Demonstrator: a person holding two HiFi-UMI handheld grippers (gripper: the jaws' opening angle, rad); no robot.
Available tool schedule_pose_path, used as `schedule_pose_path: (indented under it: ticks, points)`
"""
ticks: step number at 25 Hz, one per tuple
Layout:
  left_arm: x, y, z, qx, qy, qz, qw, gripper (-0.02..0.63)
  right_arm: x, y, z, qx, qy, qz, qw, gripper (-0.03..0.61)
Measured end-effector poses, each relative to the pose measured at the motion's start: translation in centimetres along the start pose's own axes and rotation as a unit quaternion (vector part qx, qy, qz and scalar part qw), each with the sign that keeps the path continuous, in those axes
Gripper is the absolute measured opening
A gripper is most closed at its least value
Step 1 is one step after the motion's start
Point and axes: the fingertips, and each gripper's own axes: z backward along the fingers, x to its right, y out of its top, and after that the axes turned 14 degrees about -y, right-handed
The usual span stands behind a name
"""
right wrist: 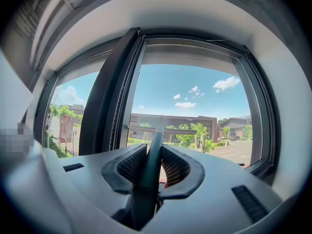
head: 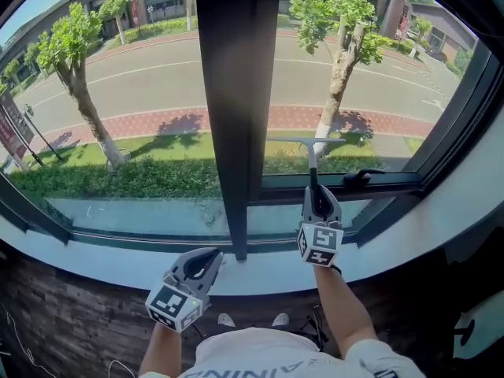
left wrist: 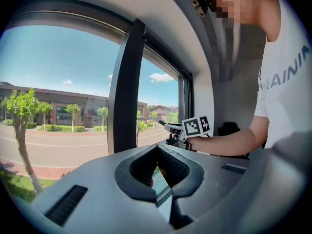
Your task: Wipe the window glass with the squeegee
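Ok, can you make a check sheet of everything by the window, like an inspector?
Surface: white sill, bare; window glass above it.
Job's things: squeegee, held upright at the right pane, beside the window handle.
Clutter: nothing seen.
Grippers: right gripper shut on the squeegee's handle; left gripper shut, empty, near the sill.
Cables: a thin wire-like line on the floor, lower left.
Surroundings: dark window post; trees and a road outside.
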Motion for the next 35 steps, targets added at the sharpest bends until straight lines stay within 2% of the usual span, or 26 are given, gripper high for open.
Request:
schedule_pose_path:
  ticks: [15,26,35]
  points:
    - [0.4,-0.3,0.5,-0.009,0.007,0.004,0.9999,0.017,-0.3,-6.2,0.4,-0.057,0.005,0.006,0.998,0.1]
    - [0.6,-0.6,0.9,-0.018,0.01,0.011,0.9997,0.017,-0.6,-7.8,0.4,-0.063,0.005,0.008,0.998,0.1]
    - [1.1,-1.2,1.0,-0.026,0.01,0.016,0.9995,0.017,-0.8,-12.0,1.0,-0.105,0.013,0.035,0.994,0.1]
